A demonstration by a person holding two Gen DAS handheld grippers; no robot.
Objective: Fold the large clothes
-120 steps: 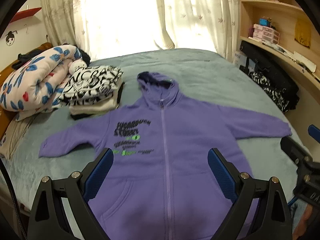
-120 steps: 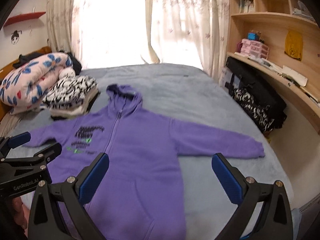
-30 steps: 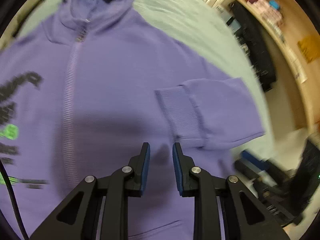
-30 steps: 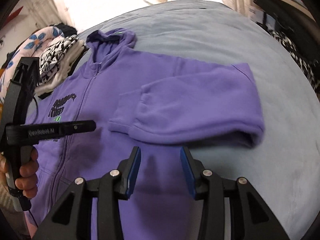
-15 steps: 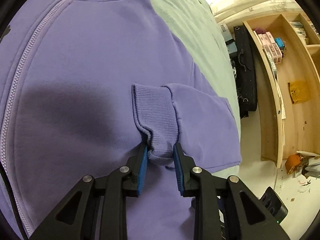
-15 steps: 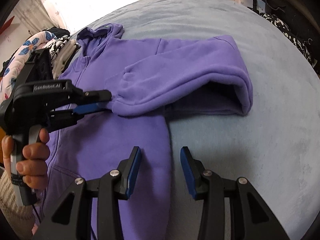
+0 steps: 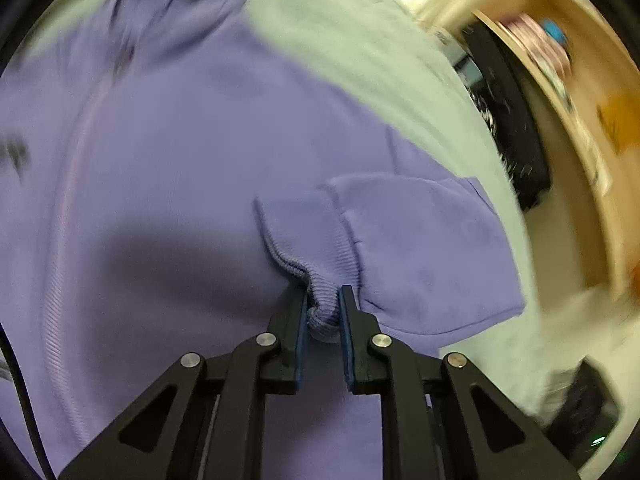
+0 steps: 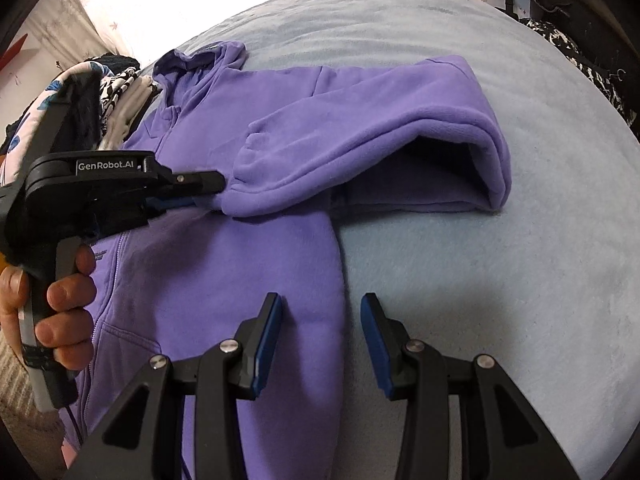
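A purple zip hoodie [image 8: 248, 272] lies face up on the bed [image 8: 500, 280]. Its right sleeve [image 8: 360, 136] is folded back across the chest. My left gripper [image 7: 323, 312] is shut on the ribbed sleeve cuff [image 7: 316, 252]; it also shows in the right wrist view [image 8: 200, 196], holding the cuff low over the chest. My right gripper [image 8: 321, 320] is open and empty, hovering over the hoodie's right side edge, near the hem. The hood [image 8: 200, 60] points to the far end of the bed.
A stack of folded clothes and a floral quilt [image 8: 80, 80] sit at the bed's far left. Wooden shelves [image 7: 580, 100] and dark bags [image 7: 508, 120] line the right side. Bare grey-blue bedding [image 8: 520, 160] stretches right of the hoodie.
My left gripper has kept its grip on the cuff and shifted a little with it; the left view is blurred by motion. My right gripper has stayed open over the hoodie's side edge.
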